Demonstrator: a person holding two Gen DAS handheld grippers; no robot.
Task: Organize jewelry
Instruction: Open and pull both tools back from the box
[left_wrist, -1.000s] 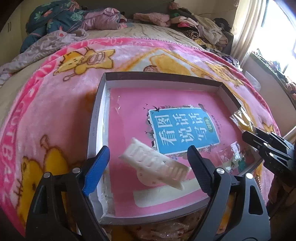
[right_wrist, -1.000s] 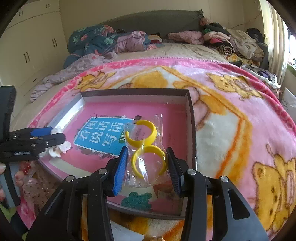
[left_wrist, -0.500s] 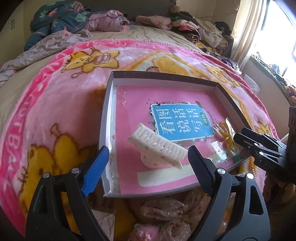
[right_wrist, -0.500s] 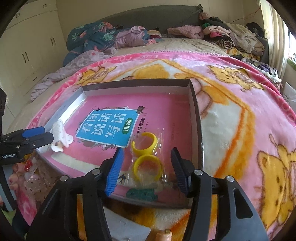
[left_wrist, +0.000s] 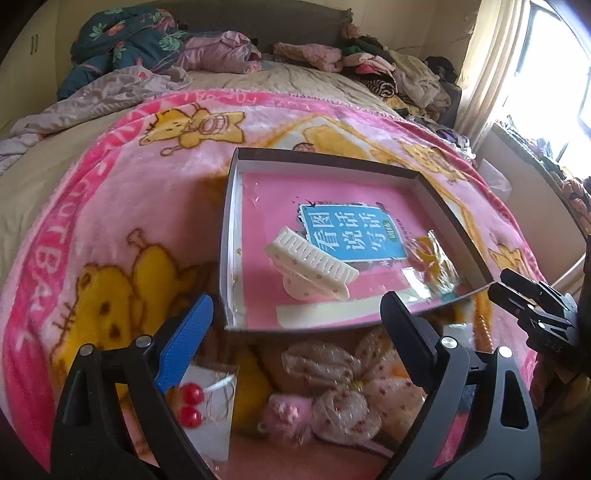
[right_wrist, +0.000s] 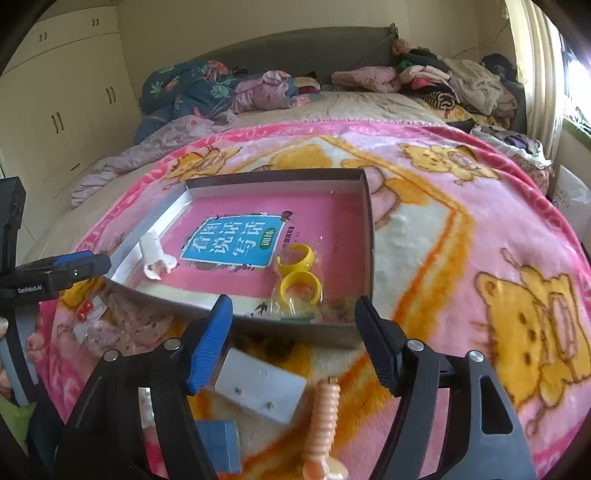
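Left wrist view: you've backed your left gripper (left_wrist: 295, 321) out of the box (left_wrist: 226, 236), fingers spread and empty, white hair clip (left_wrist: 312, 258) dropped inside. Only here: fabric bow (left_wrist: 332, 384), red earrings (left_wrist: 192, 404).

Right wrist view: right gripper (right_wrist: 293, 334) also pulled back, open; yellow rings (right_wrist: 297, 271) delivered. Only here: peach hair tie (right_wrist: 325, 410).

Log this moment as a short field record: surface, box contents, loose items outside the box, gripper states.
surface: pink blanket on a bed
box: open, shallow, book lying flat inside
in box: white hair clip; bag of yellow rings
outside box, near side: lace bow; red bead earrings; white card
left gripper: open, empty
right gripper: open, empty
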